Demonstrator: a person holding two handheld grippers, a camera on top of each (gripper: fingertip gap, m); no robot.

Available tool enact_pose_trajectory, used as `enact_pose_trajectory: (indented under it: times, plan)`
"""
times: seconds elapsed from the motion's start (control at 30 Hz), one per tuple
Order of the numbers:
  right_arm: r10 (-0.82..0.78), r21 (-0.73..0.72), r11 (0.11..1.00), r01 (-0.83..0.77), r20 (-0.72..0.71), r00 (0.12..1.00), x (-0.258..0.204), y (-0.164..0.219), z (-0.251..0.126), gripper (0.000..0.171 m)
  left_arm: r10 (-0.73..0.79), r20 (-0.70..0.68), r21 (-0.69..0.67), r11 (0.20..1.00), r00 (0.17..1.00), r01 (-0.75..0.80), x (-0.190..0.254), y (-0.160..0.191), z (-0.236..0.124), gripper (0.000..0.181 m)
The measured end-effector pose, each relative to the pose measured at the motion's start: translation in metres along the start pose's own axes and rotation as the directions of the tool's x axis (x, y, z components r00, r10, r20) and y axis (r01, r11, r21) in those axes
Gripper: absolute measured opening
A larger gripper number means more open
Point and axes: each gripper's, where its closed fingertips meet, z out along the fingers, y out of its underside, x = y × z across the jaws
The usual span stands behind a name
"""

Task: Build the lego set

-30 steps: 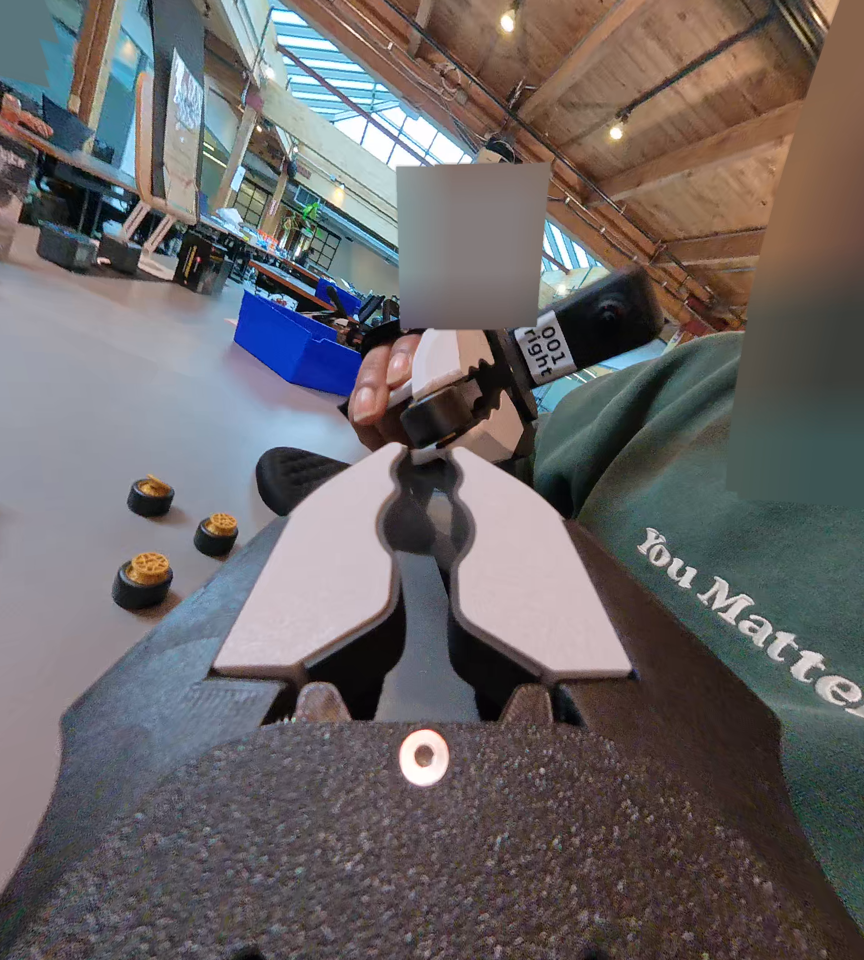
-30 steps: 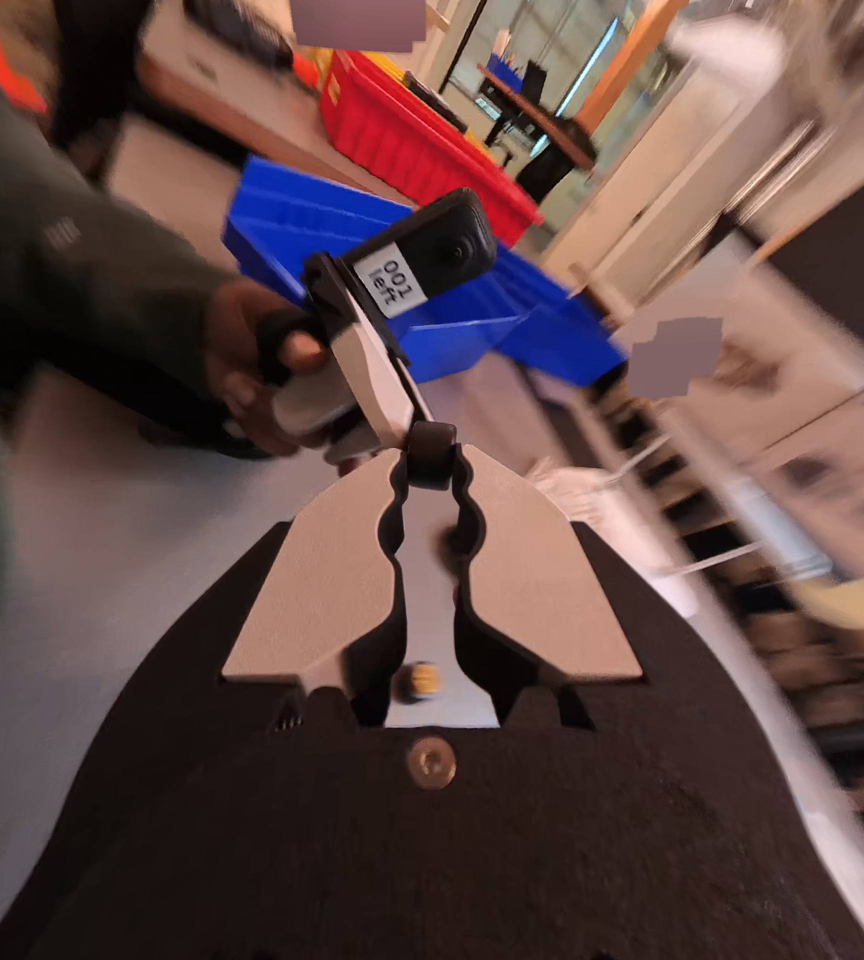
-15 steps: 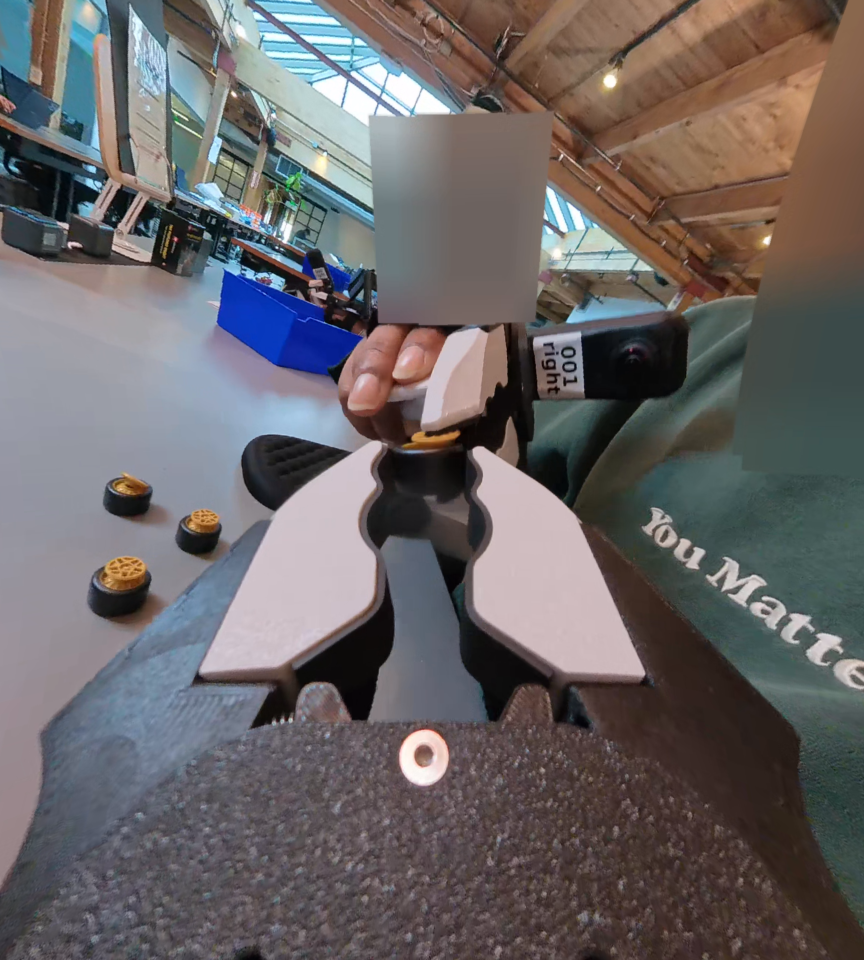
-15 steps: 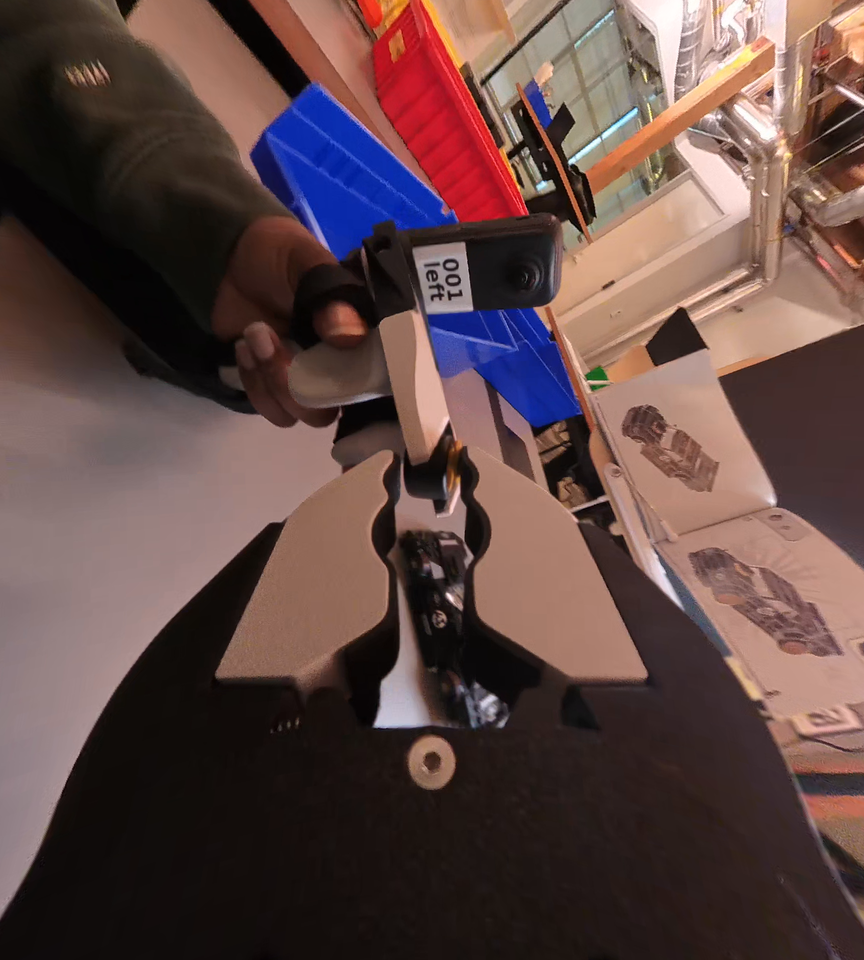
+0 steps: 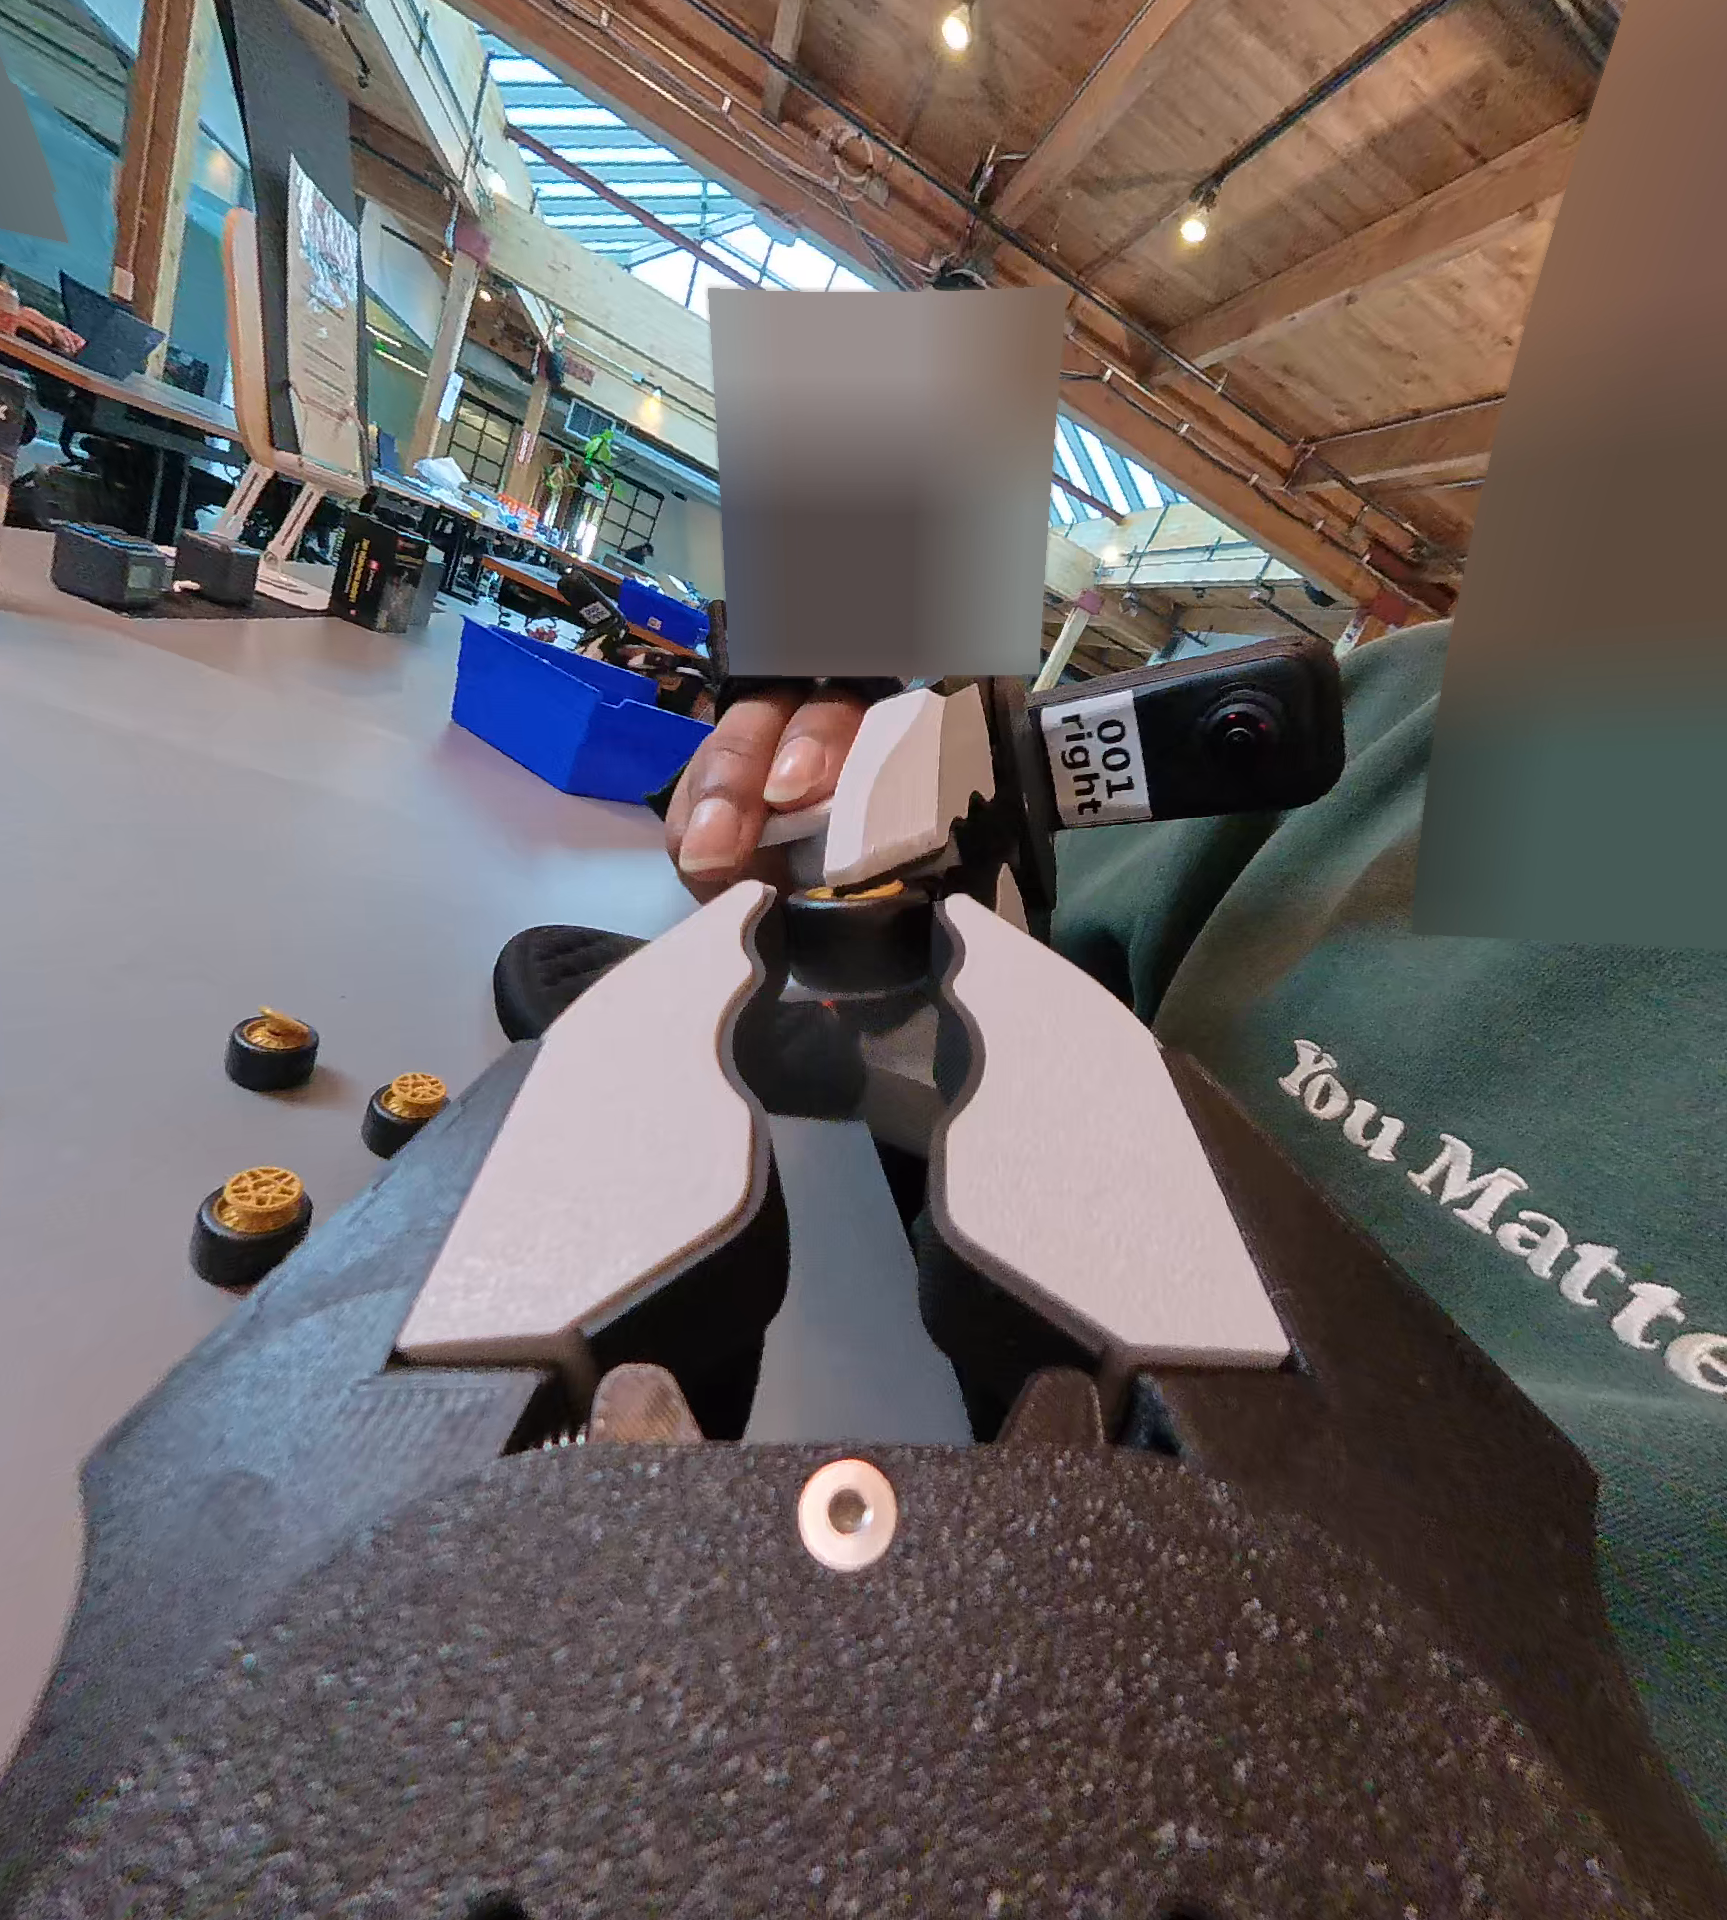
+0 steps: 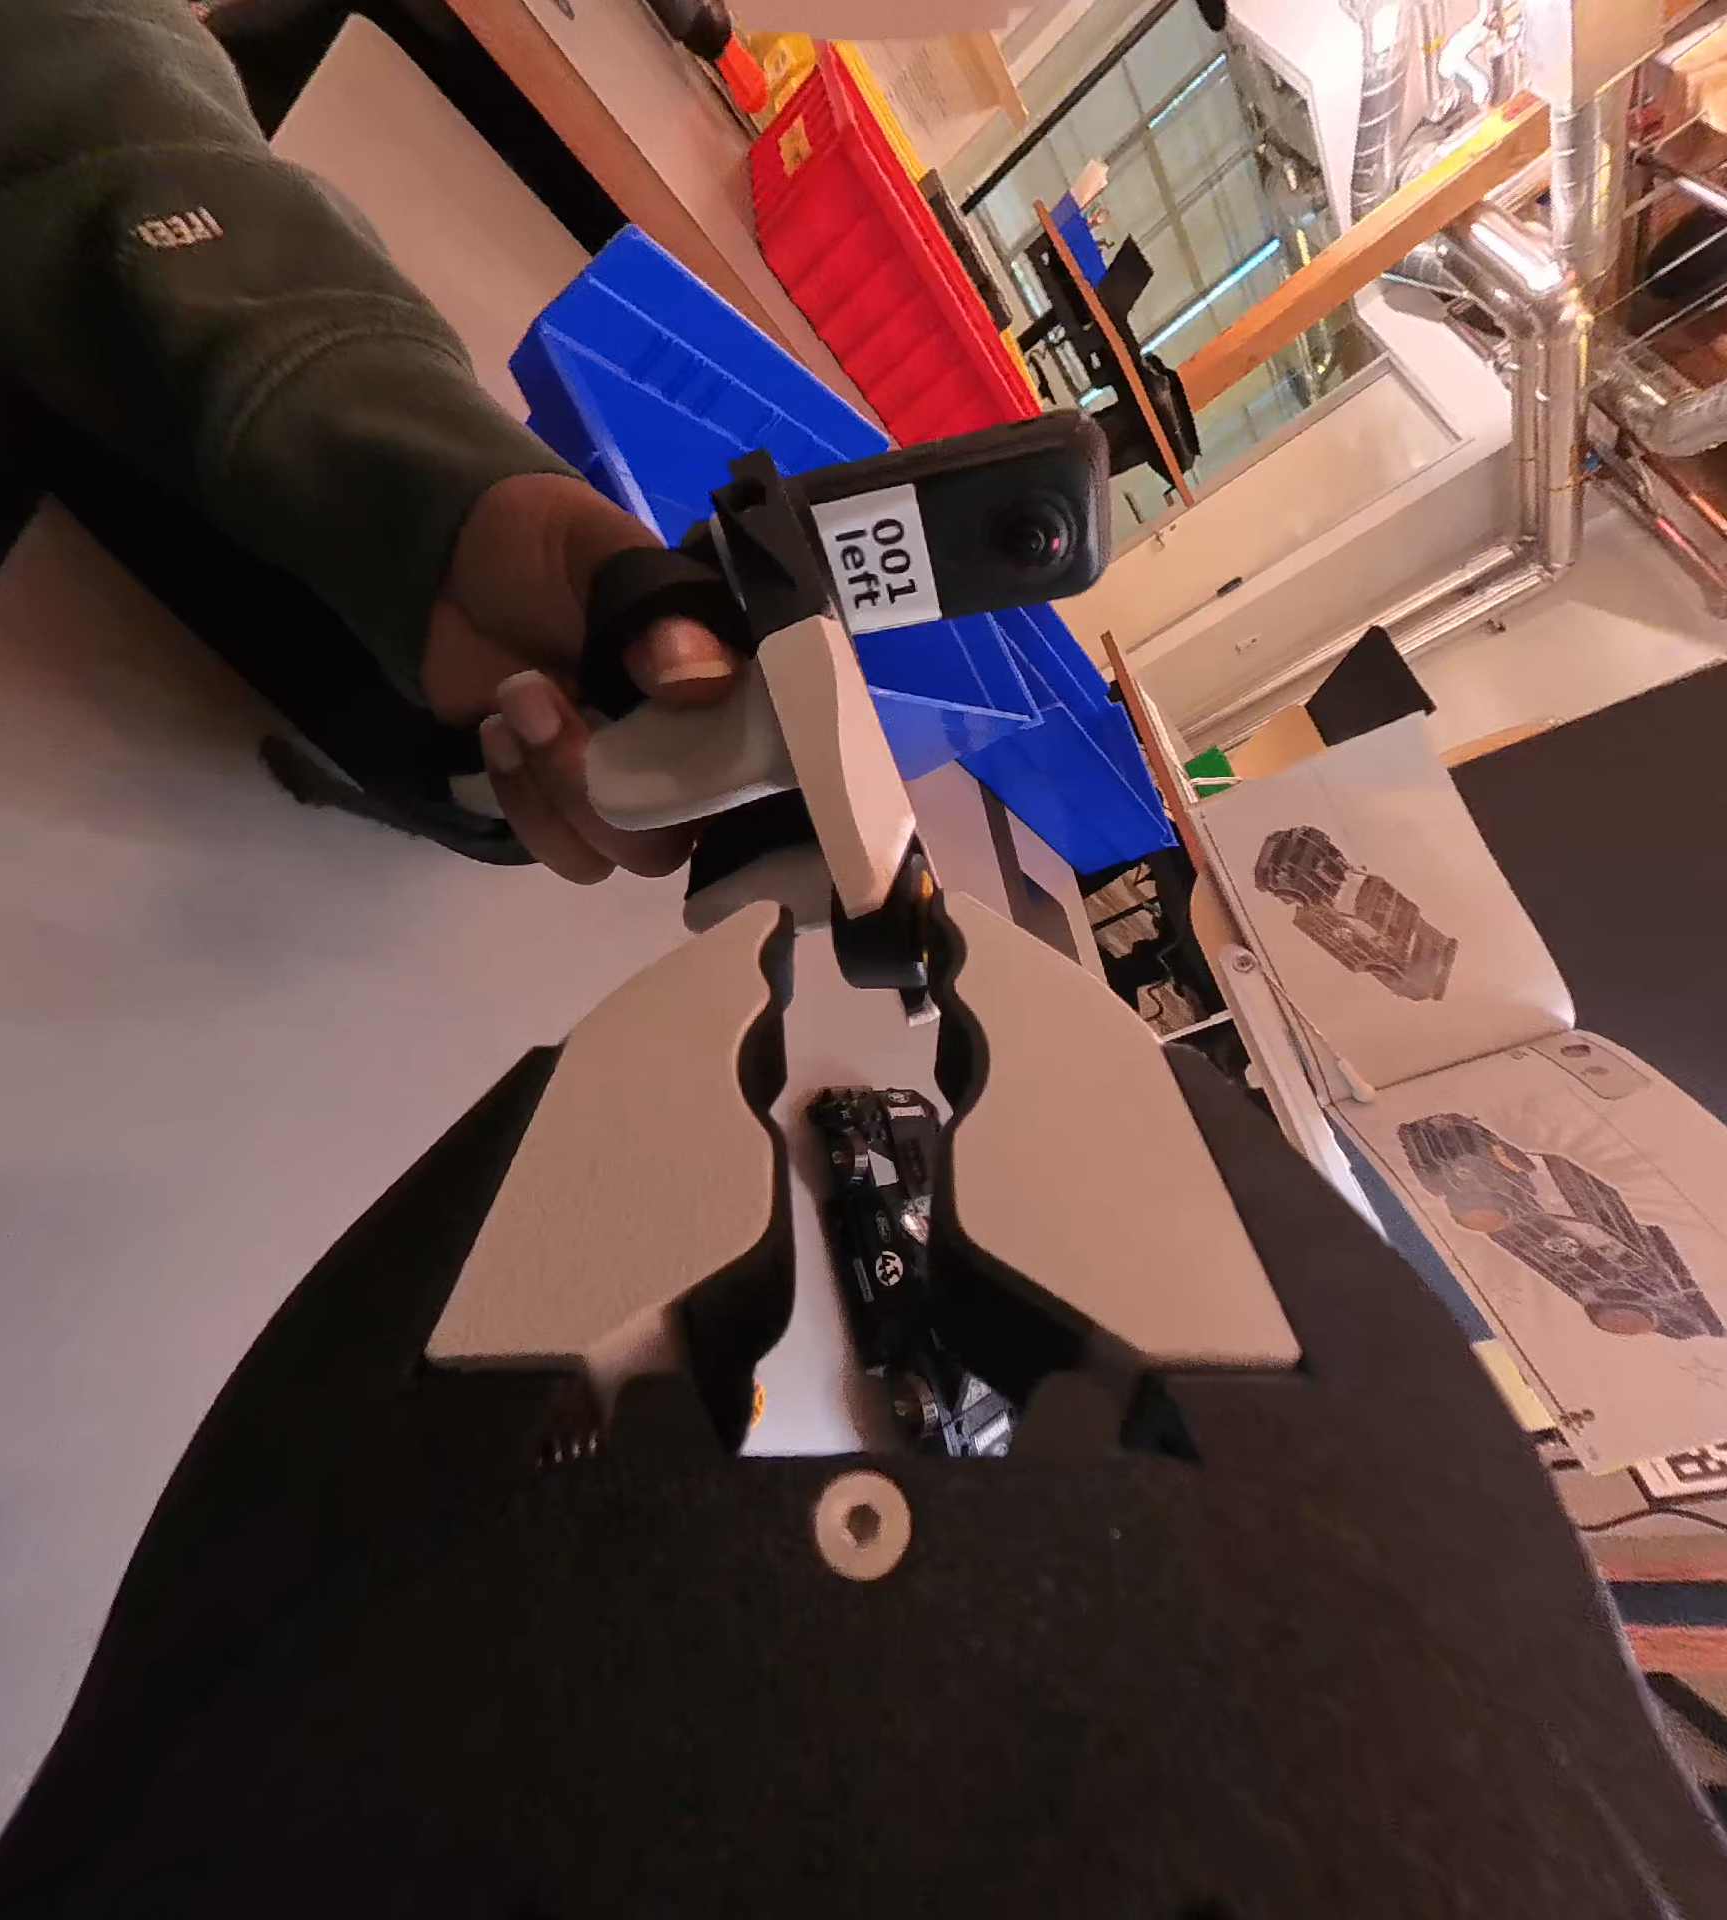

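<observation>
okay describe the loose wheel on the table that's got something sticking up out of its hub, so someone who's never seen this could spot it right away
On the grey table, left of the left tool, three small black wheels with gold hubs lie in a loose cluster. The one meant is the farthest wheel, at the back of the group toward the blue bin. Unlike the nearer two wheels, whose spoked hubs sit flush, a small gold piece juts up from its hub.

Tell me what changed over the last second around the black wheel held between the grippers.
The left gripper turned the black rubber wheel with the gold hub so the hub now faces up, with the right gripper closed in around it. The right wrist view swung to show the black toy car. Three loose gold-hubbed wheels stayed on the grey table.
</observation>
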Motion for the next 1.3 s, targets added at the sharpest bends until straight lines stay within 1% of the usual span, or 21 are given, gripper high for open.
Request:
enact_pose_trajectory:
  times: [0.07,0.2,0.23,0.33,0.47,0.57,0.7,0.77,0.9,1.0,1.13,1.3]
  plan:
    - [-0.008,-0.007,1.0,0.008,-0.02,1.0,0.002,0.0,0.0,0.019,-0.023,0.0,0.01,1.0,1.0,0.023,0.0,0.0,0.001,0.026]
    - [-0.063,-0.046,0.997,0.061,-0.05,0.997,0.001,0.004,0.004,0.021,-0.096,-0.012,0.031,0.995,0.995,0.096,-0.003,0.0,-0.001,0.026]
    - [-0.073,-0.054,0.996,0.071,-0.045,0.996,0.001,0.006,0.004,0.017,-0.115,-0.015,0.022,0.993,0.993,0.115,-0.003,0.002,-0.001,0.026]
    - [-0.102,-0.074,0.992,0.101,-0.016,0.995,-0.001,0.01,0.004,0.016,-0.202,-0.036,0.034,0.979,0.979,0.203,-0.006,0.003,-0.001,0.026]
    - [-0.075,-0.085,0.993,0.077,0.026,0.997,-0.003,0.013,0.004,0.016,-0.255,-0.051,0.032,0.966,0.965,0.257,-0.008,0.005,0.001,0.026]
    - [-0.04,-0.095,0.994,0.044,0.052,0.998,-0.005,0.015,0.005,0.015,-0.258,-0.046,0.014,0.966,0.965,0.259,-0.01,0.009,0.0,0.026]
    - [0.012,-0.092,0.996,-0.007,0.05,0.999,-0.003,0.015,0.005,0.016,-0.221,-0.046,0.009,0.975,0.974,0.222,-0.011,0.008,0.001,0.027]
    - [0.036,-0.097,0.995,-0.03,0.068,0.997,-0.003,0.012,0.006,0.028,-0.204,-0.055,0.039,0.978,0.977,0.207,-0.011,0.001,0.0,0.027]
    - [0.088,-0.054,0.995,-0.083,0.081,0.993,-0.003,0.006,0.006,0.035,-0.137,-0.047,0.053,0.989,0.989,0.139,-0.008,-0.004,0.0,0.027]
    - [0.167,-0.019,0.986,-0.166,0.081,0.983,0.001,0.001,0.004,0.042,-0.09,-0.021,0.044,0.995,0.996,0.091,-0.008,-0.002,-0.001,0.027]
    - [0.32,0.011,0.946,-0.323,0.111,0.941,0.009,-0.003,-0.002,0.044,-0.038,0.008,0.039,0.999,0.999,0.038,-0.009,-0.001,-0.002,0.027]
    - [0.46,-0.032,0.886,-0.463,0.188,0.868,0.006,0.001,-0.011,0.038,0.167,0.142,-0.051,0.986,0.976,-0.161,-0.017,0.006,-0.001,0.027]
